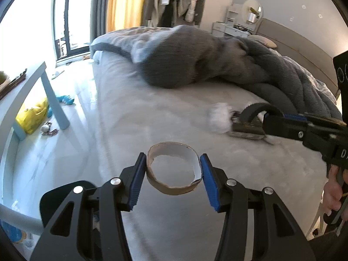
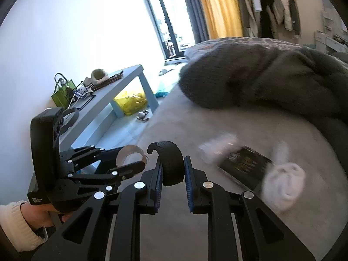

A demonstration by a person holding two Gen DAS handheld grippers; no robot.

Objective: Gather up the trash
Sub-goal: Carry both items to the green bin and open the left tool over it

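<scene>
left gripper (image 1: 173, 170): blue pads closed against both sides of a short brown cardboard tube ring (image 1: 173, 169), open end toward the camera; the ring is carried clear of the bed.

right gripper (image 2: 173, 169): jaws nearly closed, pinching a black curved ribbed rubber strip, shaped like a piece of toy tyre (image 2: 168, 161), which stands up from between the pads.

judgement on progress: two items are picked up, one per claw; neither is deposited. no bin or bag that is plainly the collection point can be confirmed.

left on the pale grey bed sheet (image 2: 195, 126), right wrist view: a crumpled white tissue wad (image 2: 285, 178) at 3 o'clock of the claw, a flat black packet with gold print (image 2: 245, 165) just beside it at 2 o'clock, and a blurred whitish scrap (image 2: 217, 145) at 1 o'clock. a dark grey fleece blanket (image 2: 271, 82) is heaped at 12 to 1 o'clock.

a yellow plastic bag (image 2: 130, 102) lies under the light blue side table (image 2: 121, 82) at 11 o'clock; purpose not established.
</scene>
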